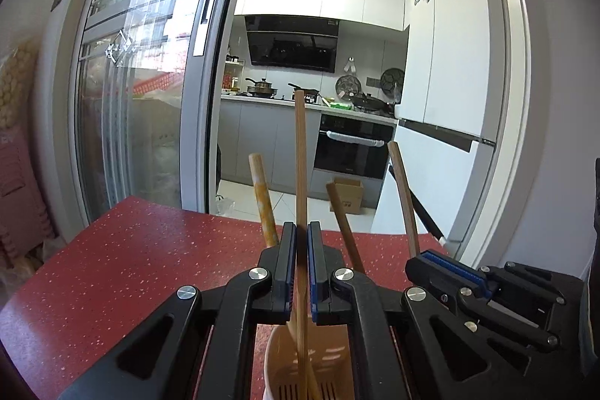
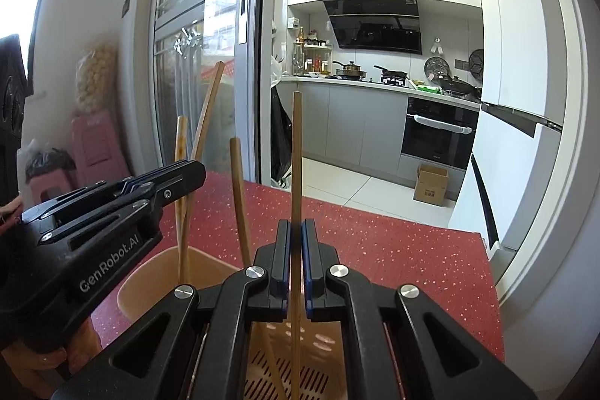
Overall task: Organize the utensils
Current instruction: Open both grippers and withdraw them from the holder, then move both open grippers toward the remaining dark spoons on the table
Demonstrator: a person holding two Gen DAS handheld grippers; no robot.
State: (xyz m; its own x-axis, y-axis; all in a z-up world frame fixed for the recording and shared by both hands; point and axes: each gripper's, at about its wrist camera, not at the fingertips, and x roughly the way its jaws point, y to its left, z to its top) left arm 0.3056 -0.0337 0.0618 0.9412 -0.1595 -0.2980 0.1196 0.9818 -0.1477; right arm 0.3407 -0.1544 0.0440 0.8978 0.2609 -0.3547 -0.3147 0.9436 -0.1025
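Both grippers stand over the holder (image 2: 150,272), a pale slotted tub on the red worktop (image 2: 393,242), and each has a stick pinched in its jaws. In the right wrist view the right gripper (image 2: 296,268) has its jaws together on a thin chopstick (image 2: 297,152) that runs nearly straight up the middle of the frame, its lower end reaching down into the holder at the bottom centre. In the left wrist view the left gripper (image 1: 302,268) is clamped the same way on another chopstick (image 1: 300,152), also upright, with the holder's rim (image 1: 270,362) just below.

So the long axis of both sticks is vertical and already in line with the holder's mouth — I'd judge the coming move to be a straight lowering or letting go, not a reach. Neither arm has far to travel; the left one sits at lower left of the right view, just beside its partner.

Other sticks lean in the holder — a thicker handle (image 1: 262,197) left of centre and two more (image 1: 403,197) to the right. They crowd the opening somewhat. The worktop's far edge (image 2: 375,208) lies well beyond, with open floor past it.
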